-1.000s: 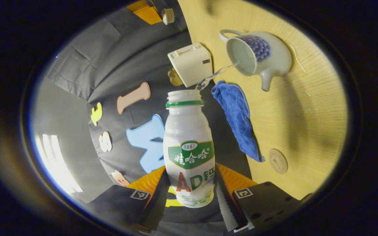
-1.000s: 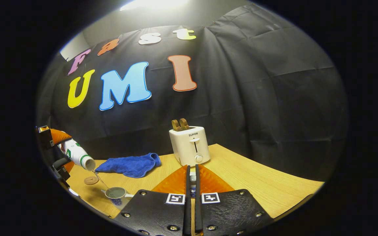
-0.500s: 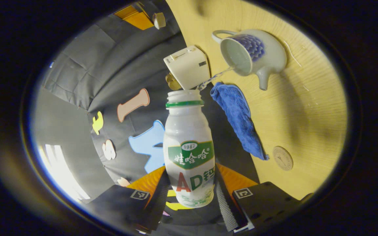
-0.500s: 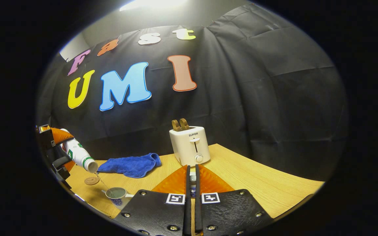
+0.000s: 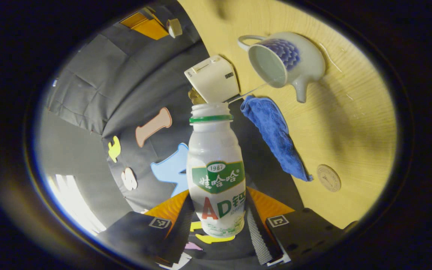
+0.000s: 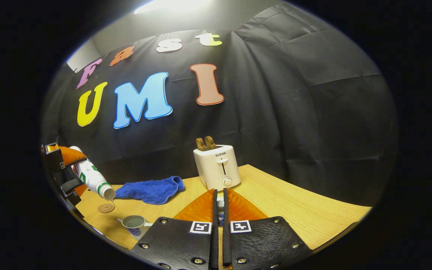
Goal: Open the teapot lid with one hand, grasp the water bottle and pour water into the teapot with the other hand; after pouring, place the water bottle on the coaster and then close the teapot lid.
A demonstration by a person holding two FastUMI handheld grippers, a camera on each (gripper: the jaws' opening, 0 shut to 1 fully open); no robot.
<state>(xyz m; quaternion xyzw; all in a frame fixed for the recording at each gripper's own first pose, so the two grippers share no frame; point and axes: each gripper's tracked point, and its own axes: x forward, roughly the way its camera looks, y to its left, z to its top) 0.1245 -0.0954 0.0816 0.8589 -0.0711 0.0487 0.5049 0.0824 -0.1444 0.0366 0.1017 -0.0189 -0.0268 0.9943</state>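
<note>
The white plastic water bottle with a green neck ring and green label (image 5: 216, 176) stands in the lower centre of the left gripper view, clamped at its lower body between the two fingers of the left gripper (image 5: 218, 225), one finger on each side and both pressing on it. Its uncapped mouth points up the frame, and a thin stream of water (image 5: 251, 91) runs from it toward the upper right into the open top of the white ceramic teapot with a blue scale pattern (image 5: 287, 63), which sits lidless on the pale wooden table (image 5: 351, 123). Between bottle and teapot lies a crumpled blue cloth (image 5: 274, 135); a small round brown coaster (image 5: 329, 178) lies at the right, bare, well apart from the bottle. A white two-slot toaster (image 5: 213, 78) sits just above the bottle mouth.

In the right gripper view, the right gripper (image 6: 219, 210) fills the bottom centre, its fingers drawn nearly together on a small pale lid knob (image 6: 220, 204) with a blue bit under it; the teapot lid itself is hidden between them. At lower left the tilted bottle (image 6: 92, 178) is poured by the left gripper (image 6: 64, 170) over the teapot (image 6: 133, 223), with the coaster (image 6: 105, 207) just behind. Farther back lie the cloth (image 6: 150, 189) and the toaster (image 6: 216, 167).
</note>
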